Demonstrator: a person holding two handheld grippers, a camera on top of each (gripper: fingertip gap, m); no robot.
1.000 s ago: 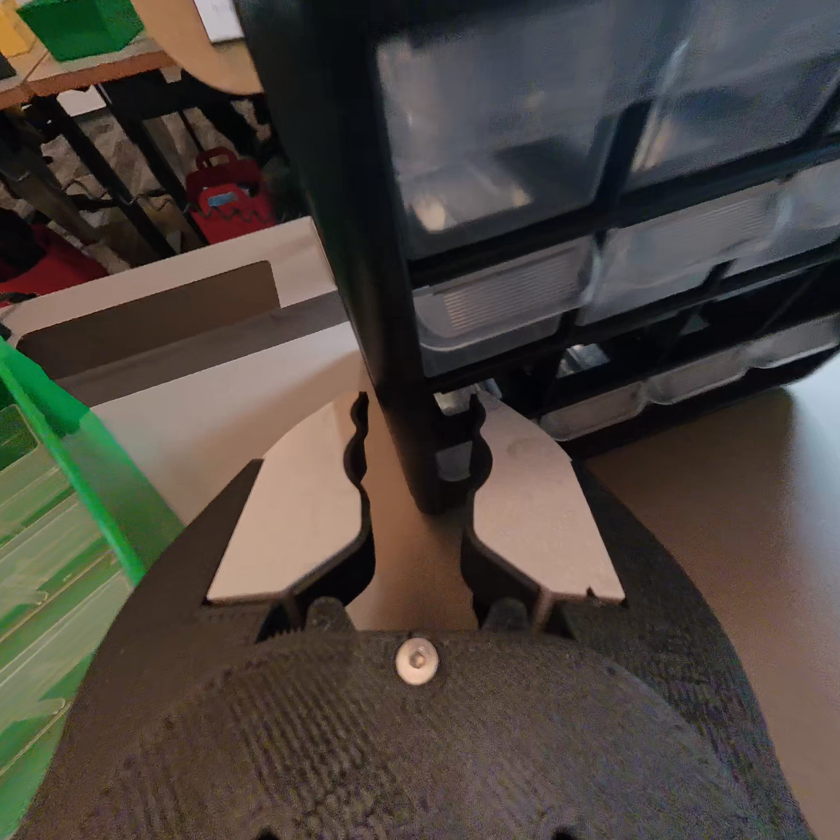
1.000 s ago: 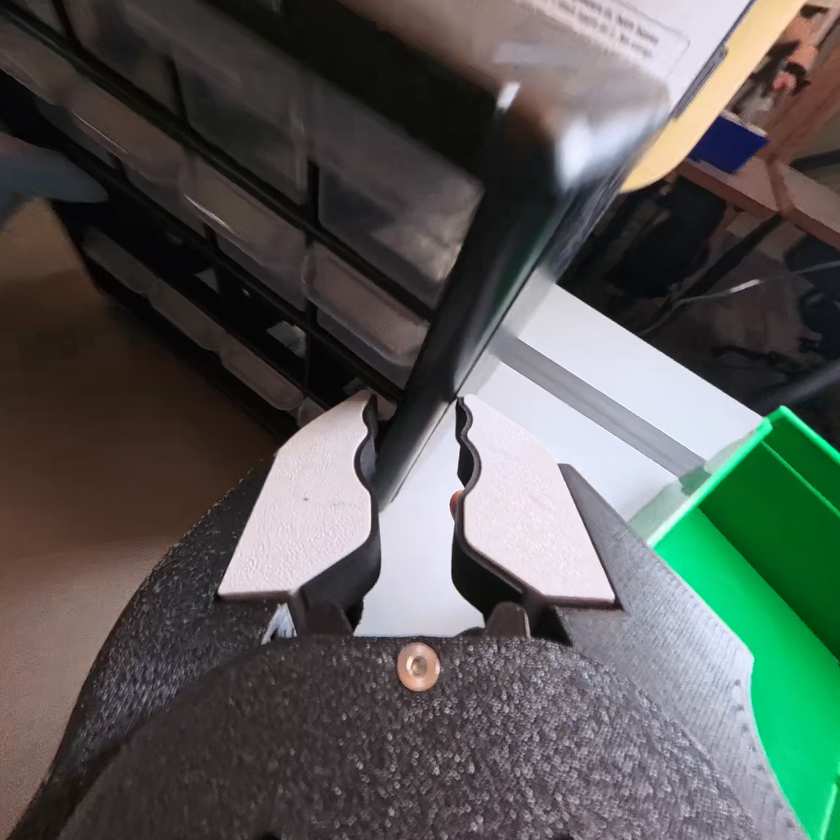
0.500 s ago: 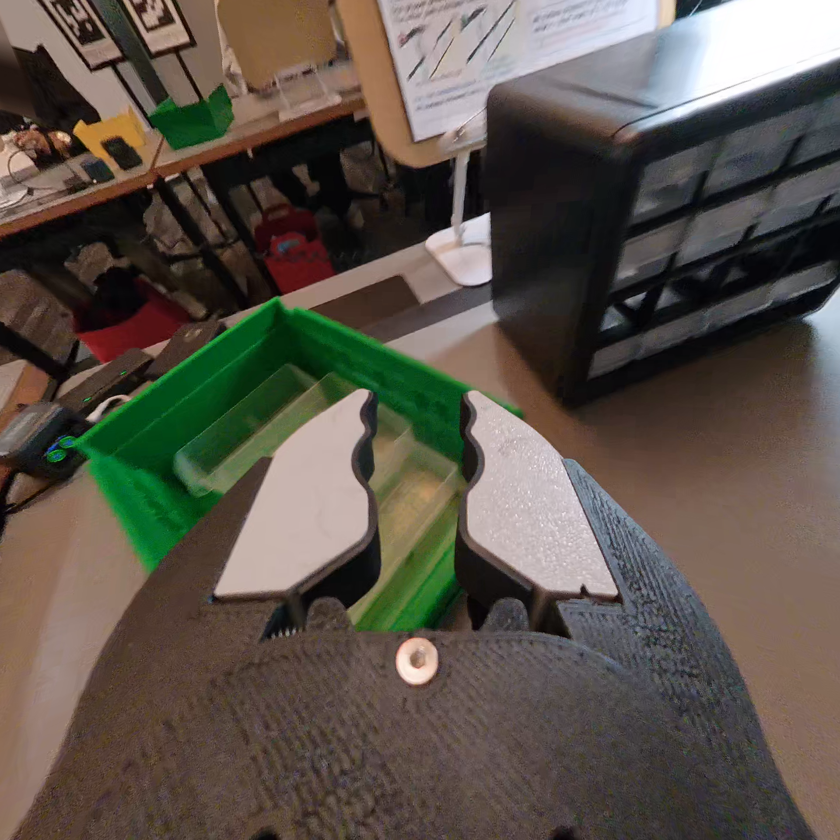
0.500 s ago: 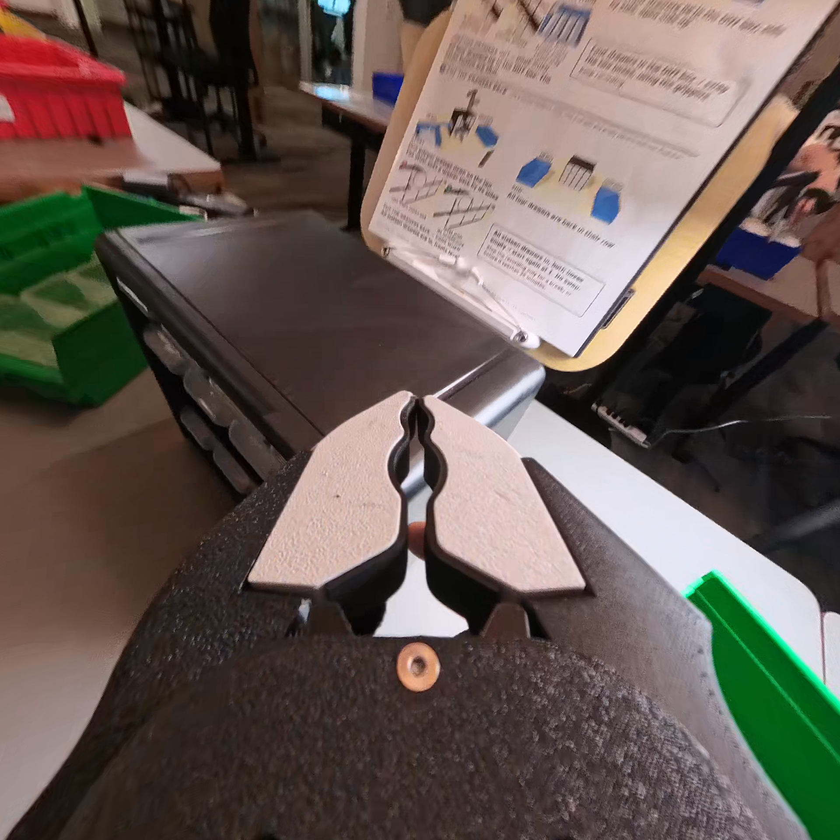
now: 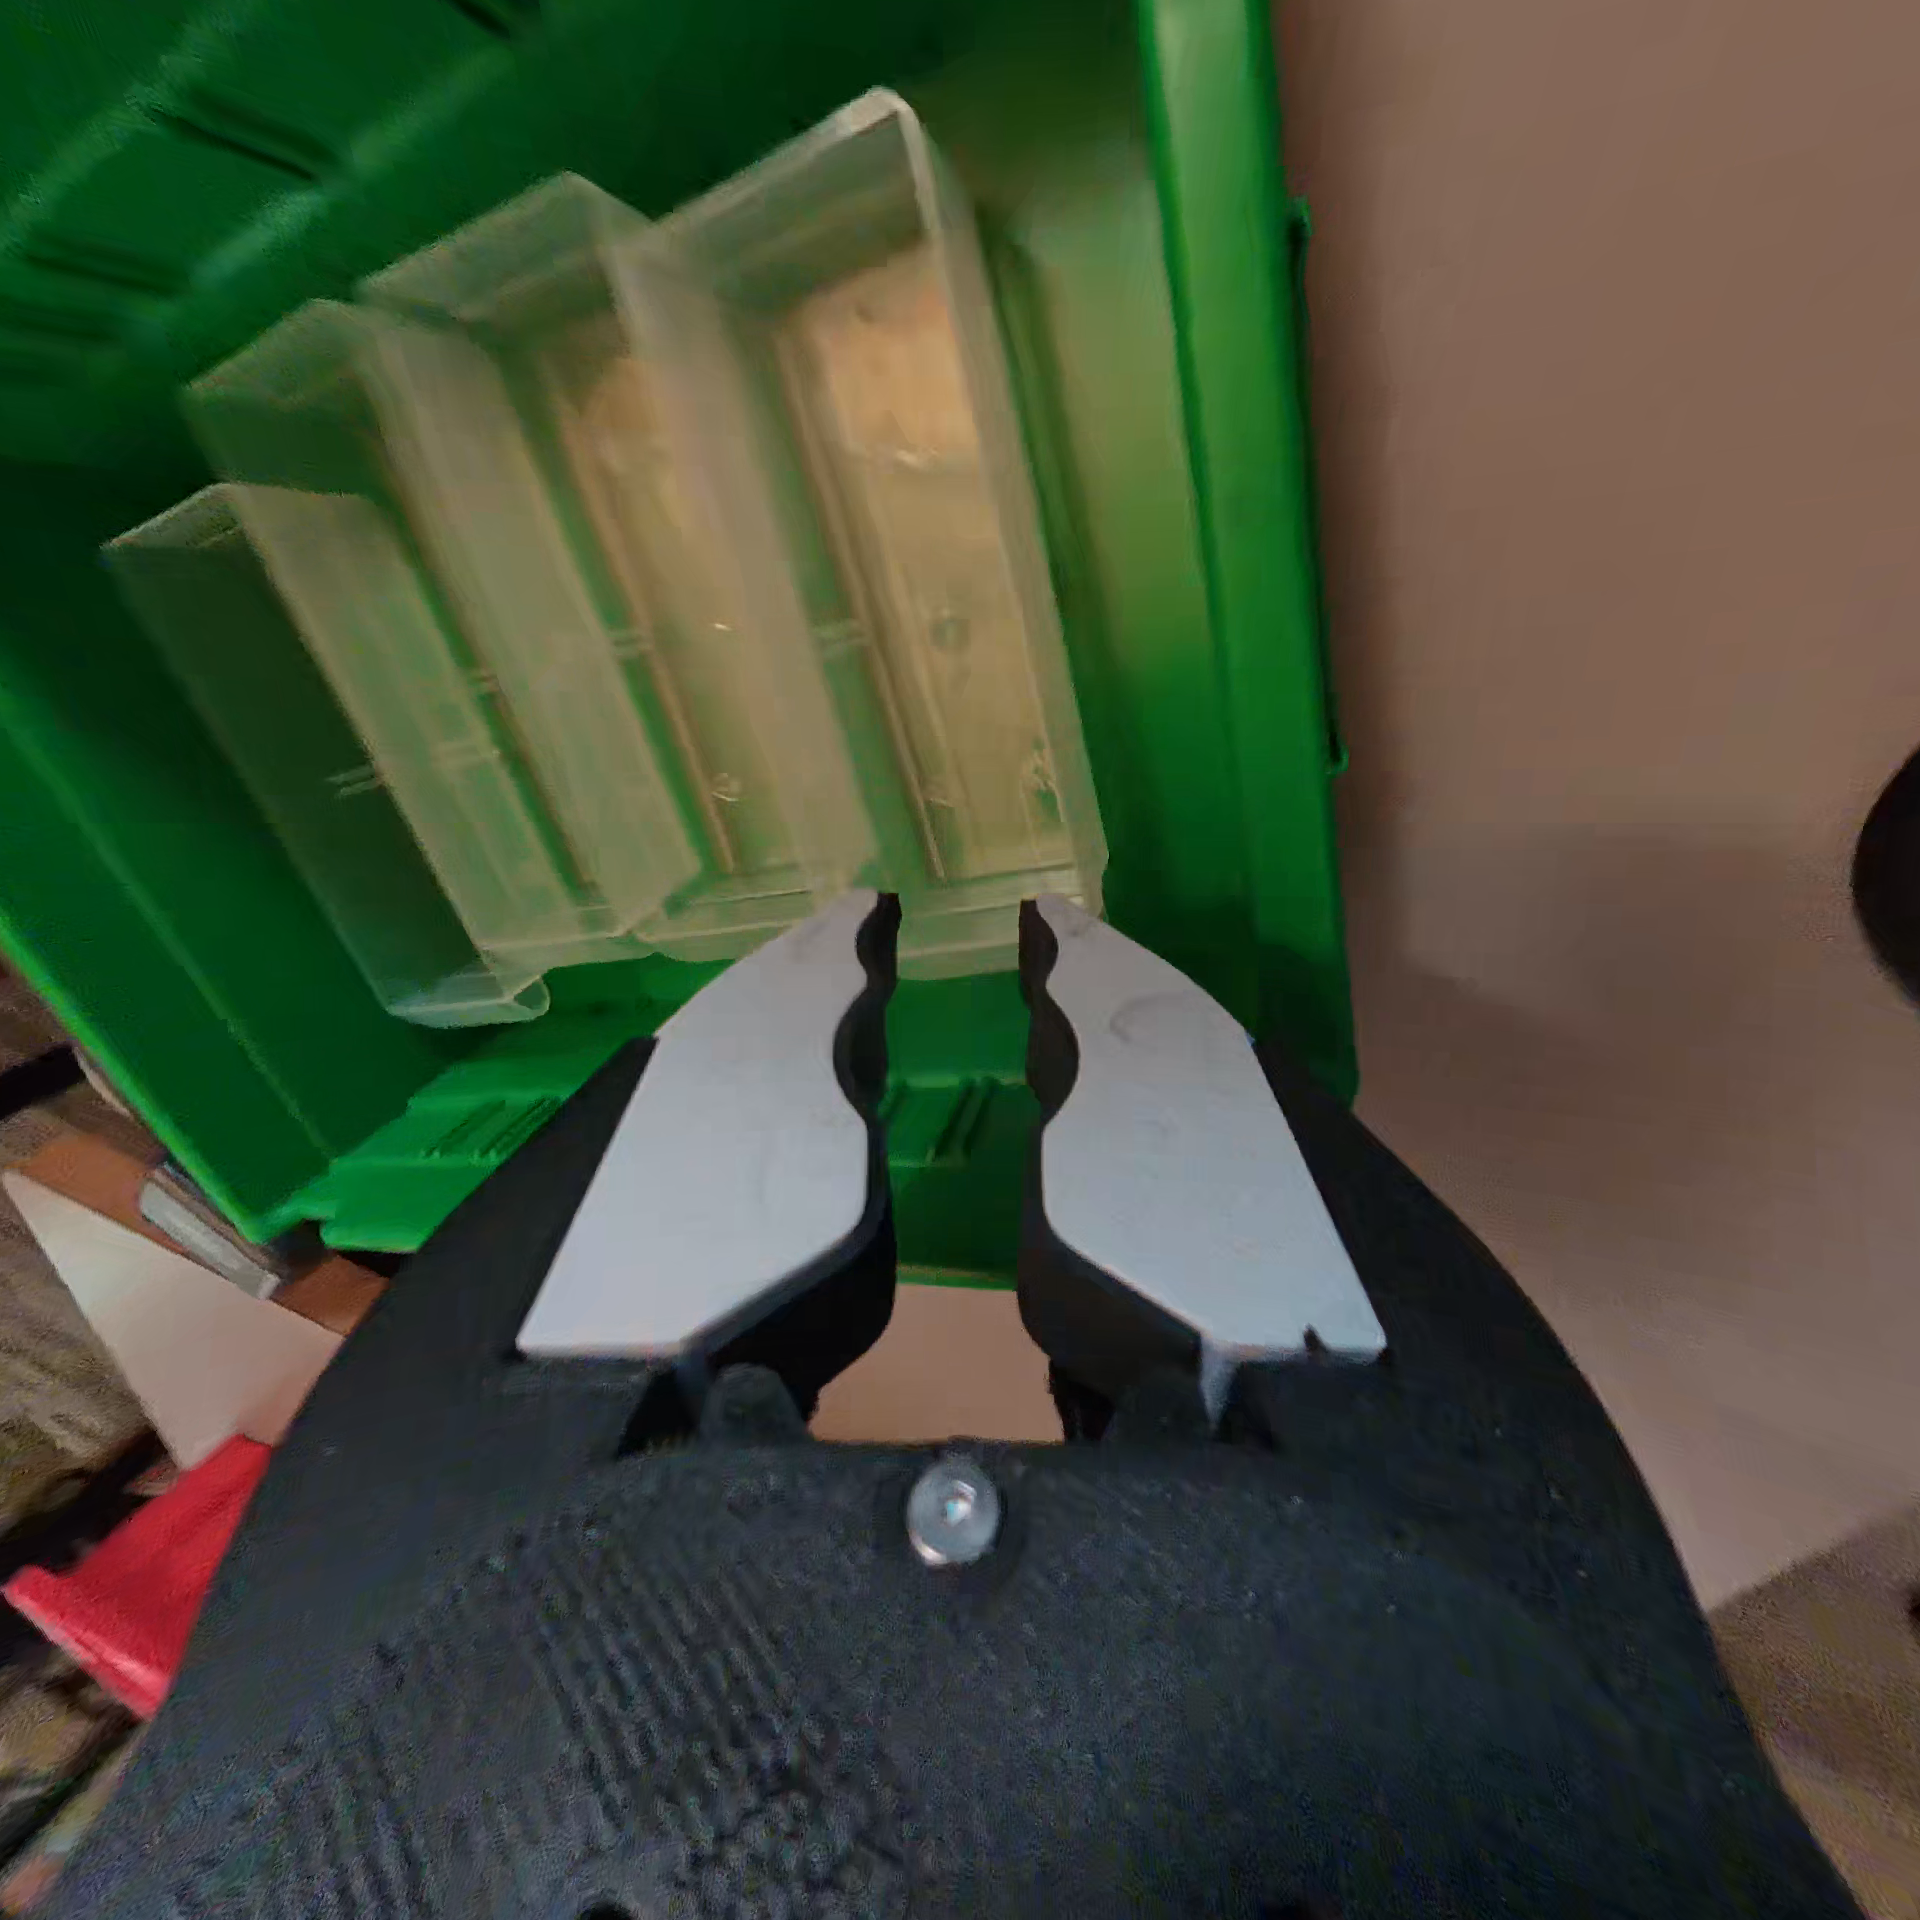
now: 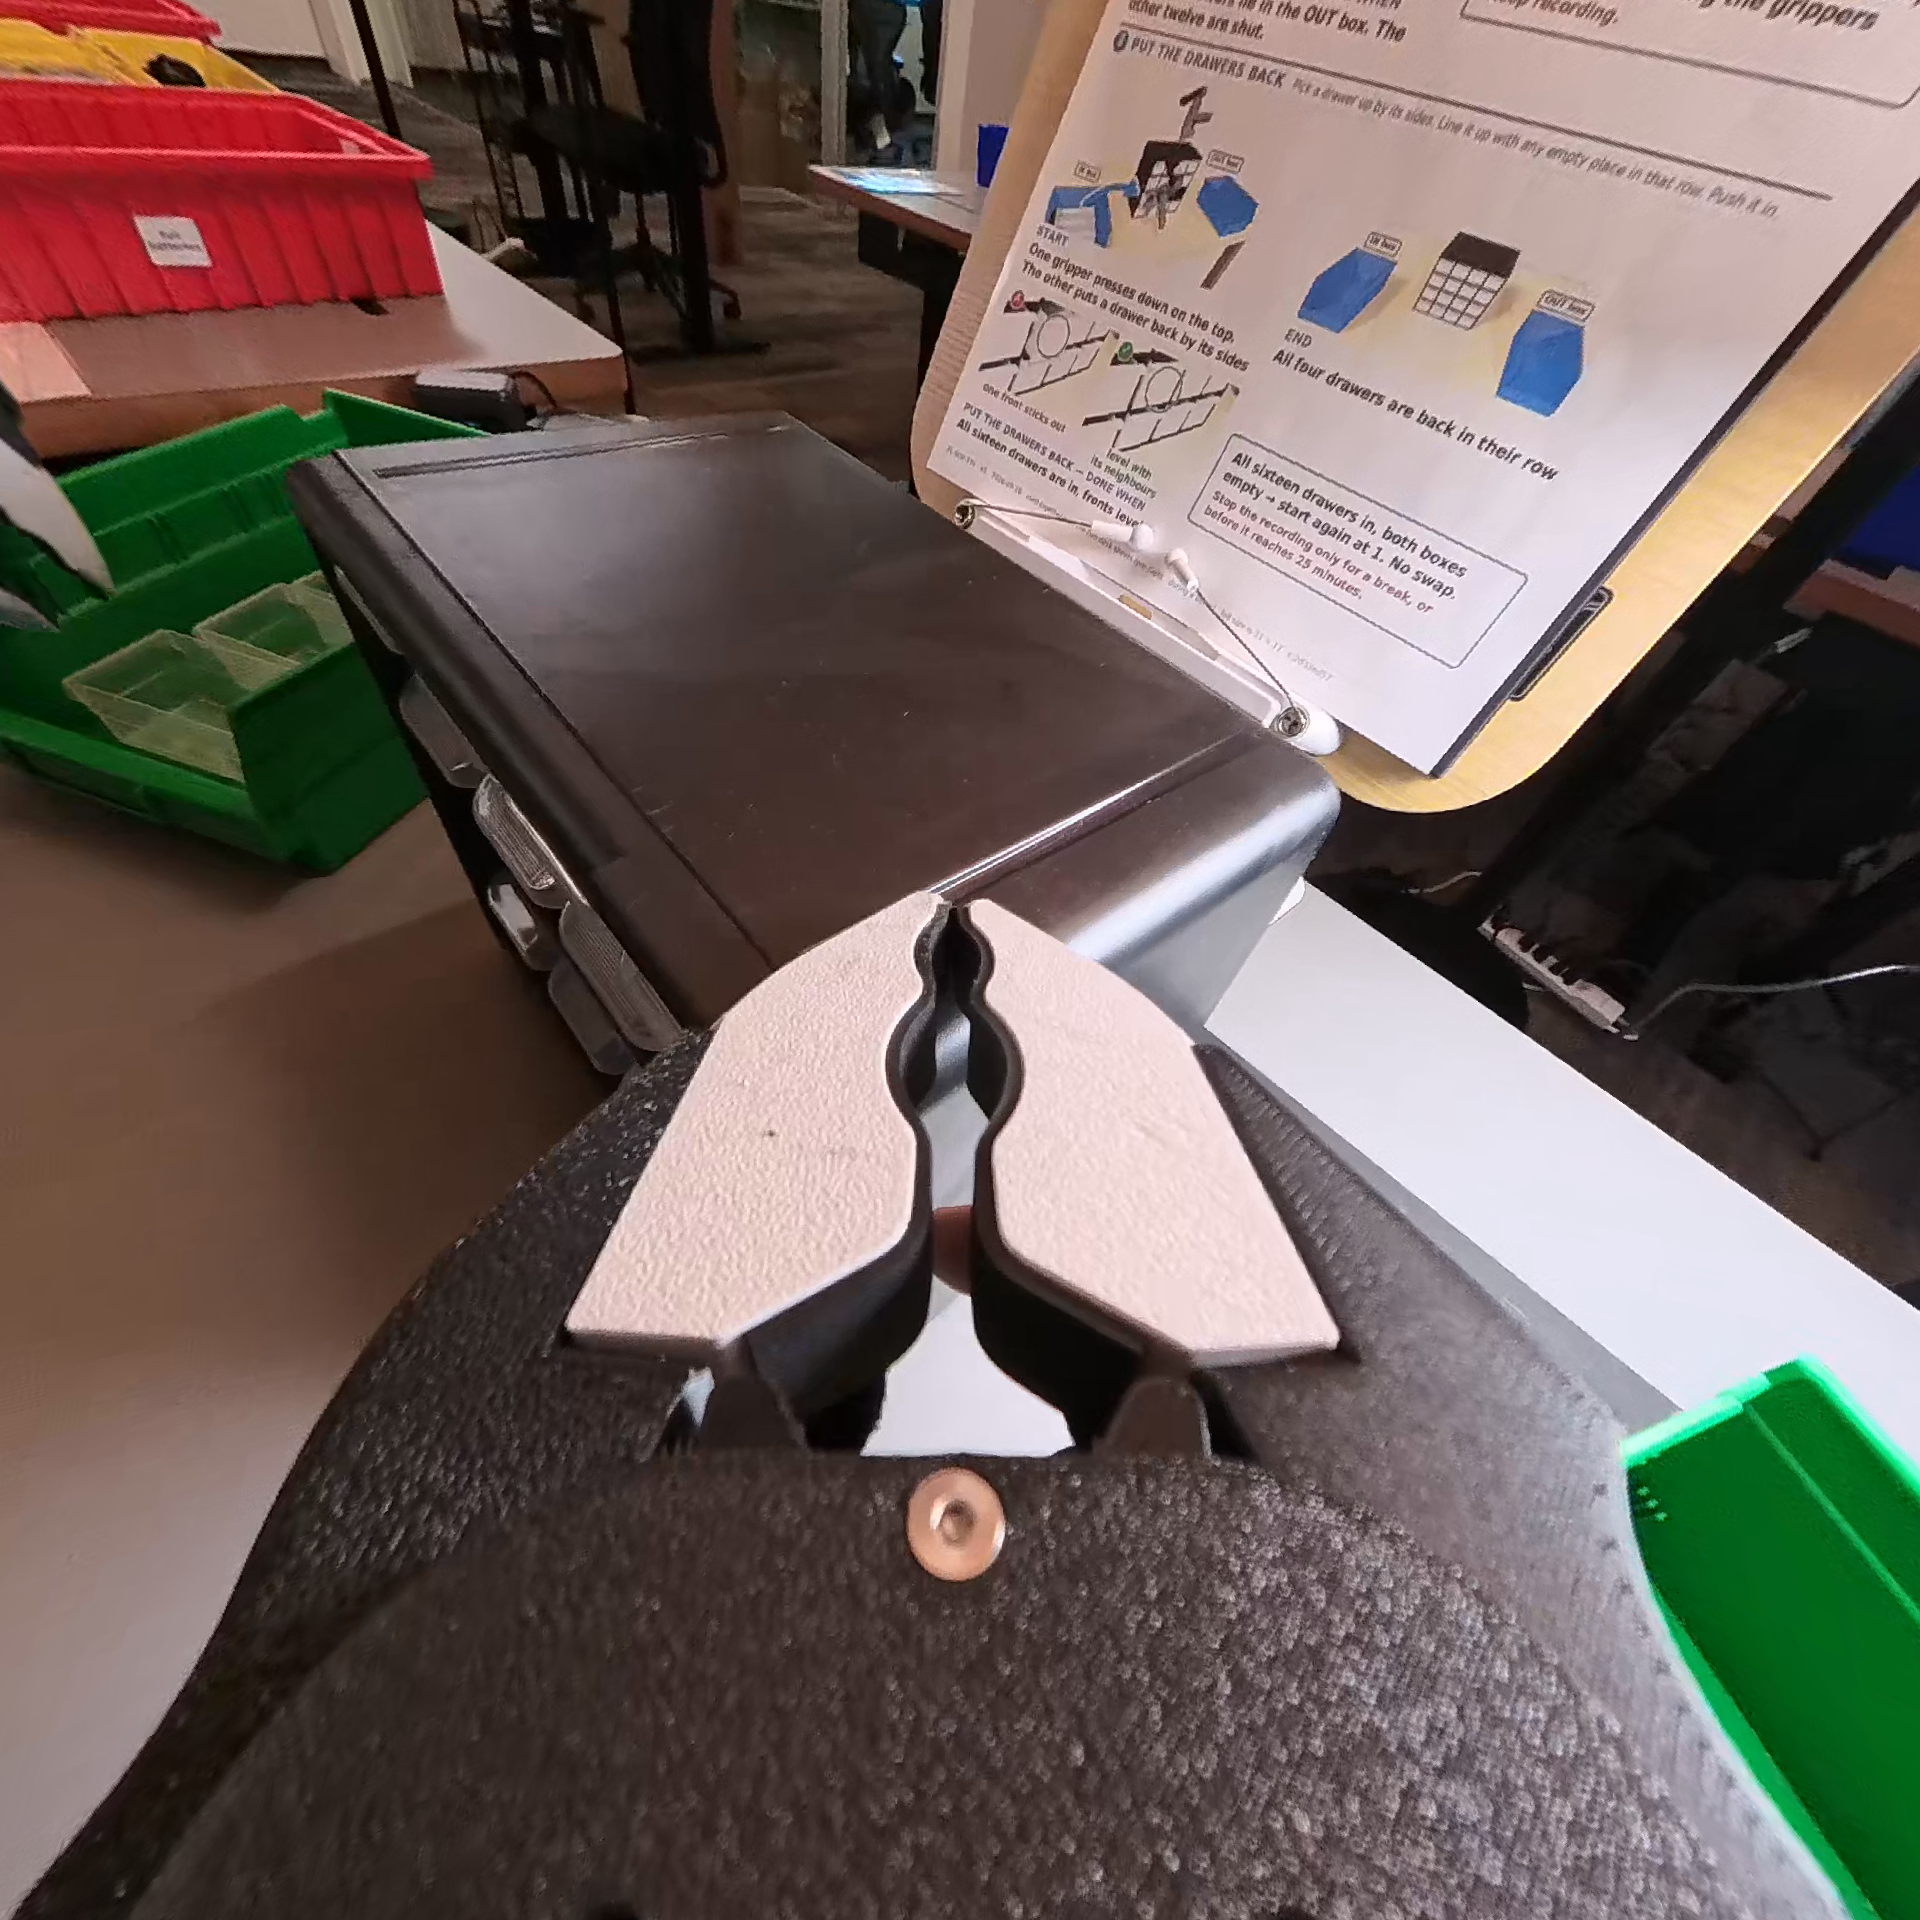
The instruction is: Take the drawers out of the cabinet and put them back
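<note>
In the left wrist view, three clear plastic drawers (image 5: 665, 582) lie side by side in a green bin (image 5: 1226, 520). My left gripper (image 5: 956, 914) is open and empty, just above the near end of the rightmost drawer (image 5: 935, 540). In the right wrist view, the black cabinet (image 6: 790, 665) stands on the table, seen from above, with drawer fronts (image 6: 520, 842) along its left face. My right gripper (image 6: 951, 920) is shut and empty over the cabinet's near right top corner. The same green bin with drawers (image 6: 208, 675) lies left of the cabinet.
A page of instructions on a wooden stand (image 6: 1455, 364) rises behind the cabinet. Another green bin (image 6: 1787, 1538) sits at the near right. A red bin (image 6: 187, 208) stands on a far table. The brown table top (image 5: 1610, 520) lies right of the left bin.
My left gripper moved from the cabinet's lower left corner over to the green bin and now points down at the drawers. My right gripper left the cabinet's side edge, rose above its top and shut.
</note>
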